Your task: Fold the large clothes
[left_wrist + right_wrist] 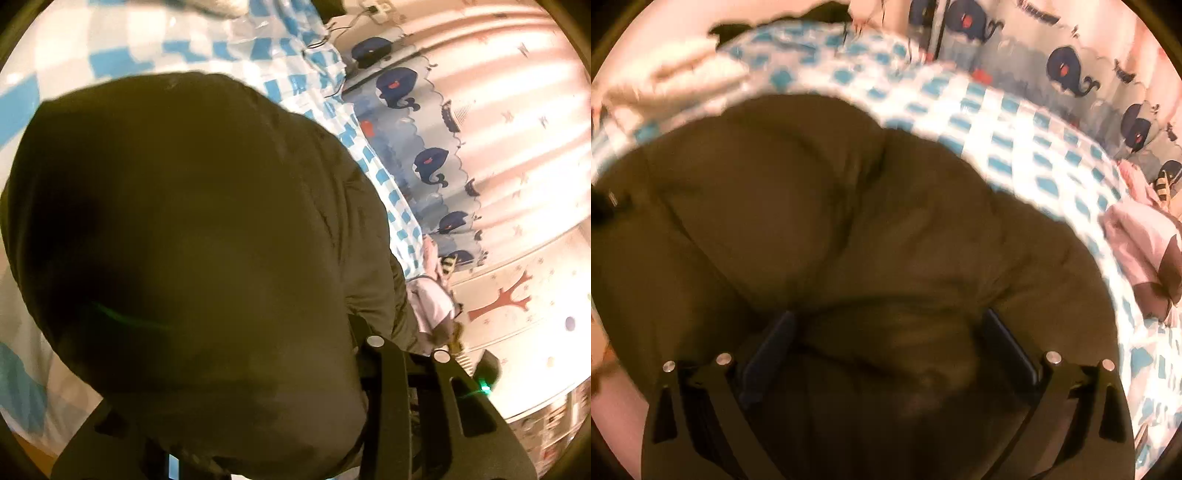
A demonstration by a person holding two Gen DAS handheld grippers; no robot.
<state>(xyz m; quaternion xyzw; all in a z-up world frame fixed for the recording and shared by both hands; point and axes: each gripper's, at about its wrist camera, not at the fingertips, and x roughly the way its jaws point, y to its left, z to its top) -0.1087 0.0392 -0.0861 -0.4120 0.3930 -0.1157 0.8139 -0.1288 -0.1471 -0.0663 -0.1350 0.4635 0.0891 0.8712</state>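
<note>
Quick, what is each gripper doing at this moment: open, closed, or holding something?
Left gripper: cannot be told; the dark olive jacket covers it.
Right gripper: open, fingers wide apart over the jacket.

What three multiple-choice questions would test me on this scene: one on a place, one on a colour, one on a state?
1. Where does the jacket lie?
A) on the sheet
B) on a hanger
C) in a drawer

2. What colour are the sheet's checks?
A) red
B) blue
C) black

3. How do the right gripper's jaws stand?
A) shut tight
B) wide apart
C) hidden

Answers:
1 A, the sheet shows around the jacket's far edge.
2 B, the squares are blue on white.
3 B, a wide gap shows between them, over the jacket.
</note>
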